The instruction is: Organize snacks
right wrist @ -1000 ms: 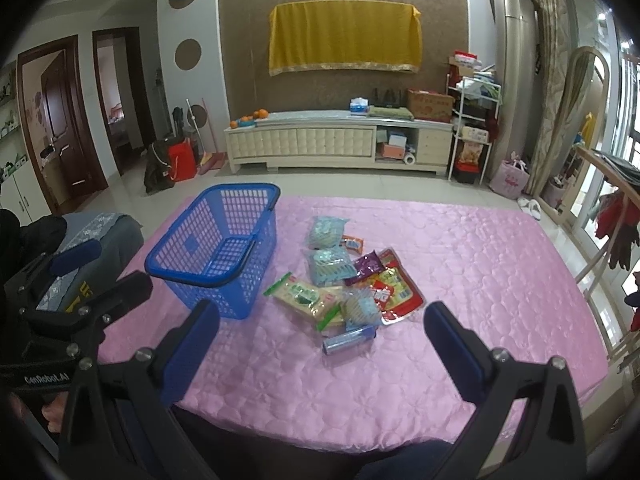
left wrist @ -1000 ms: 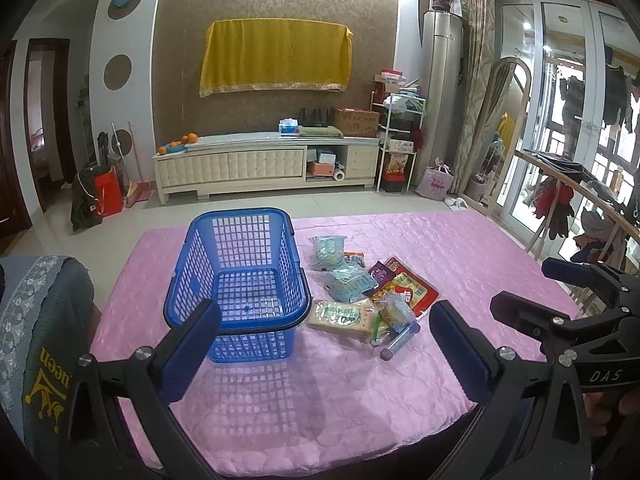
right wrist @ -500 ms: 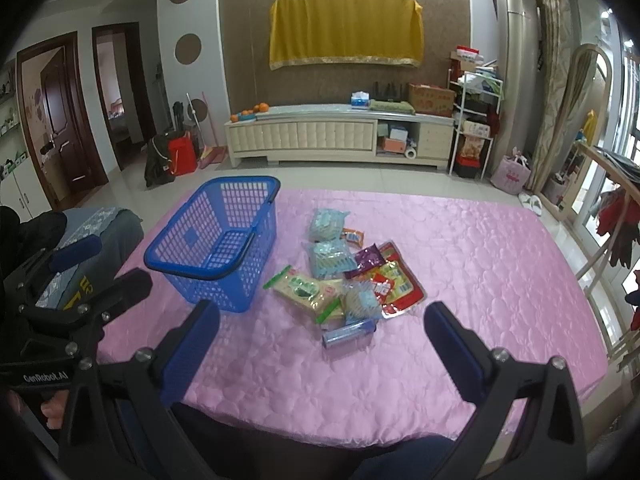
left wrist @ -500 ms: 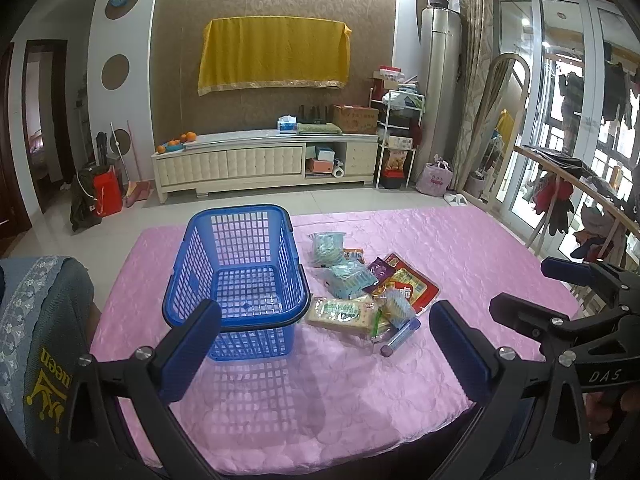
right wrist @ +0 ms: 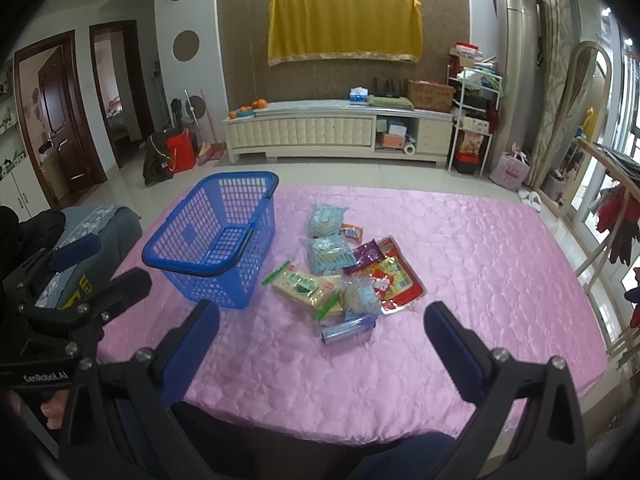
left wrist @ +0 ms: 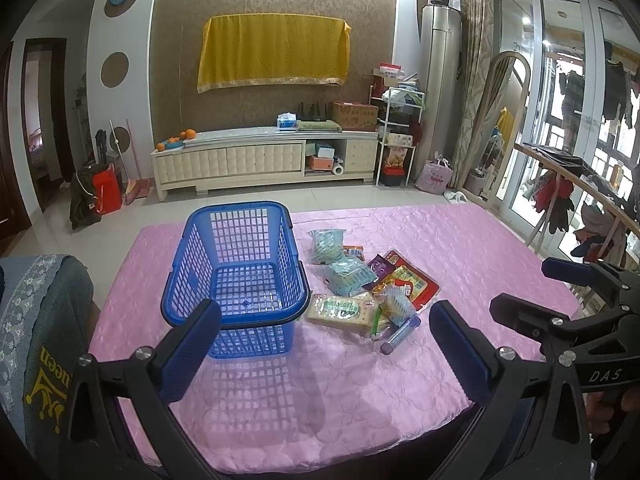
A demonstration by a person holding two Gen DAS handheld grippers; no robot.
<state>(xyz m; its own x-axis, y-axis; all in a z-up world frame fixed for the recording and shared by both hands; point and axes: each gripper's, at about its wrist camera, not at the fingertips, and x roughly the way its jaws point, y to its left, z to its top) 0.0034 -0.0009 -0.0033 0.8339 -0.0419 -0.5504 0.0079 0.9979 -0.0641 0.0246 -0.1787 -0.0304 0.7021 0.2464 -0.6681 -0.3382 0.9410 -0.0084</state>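
Snacks beside basket on tabletop: light, crinkly, slippery packs; pinch edge seams. Both hand-held grippers, left & right, spread, empty.

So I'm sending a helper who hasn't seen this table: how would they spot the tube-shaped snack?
Start at the blue basket on the pink tablecloth; a pile of snack packets lies just to its right. The tube is at the pile's near edge, closest to the grippers: the only slim bluish cylinder among flat packets.
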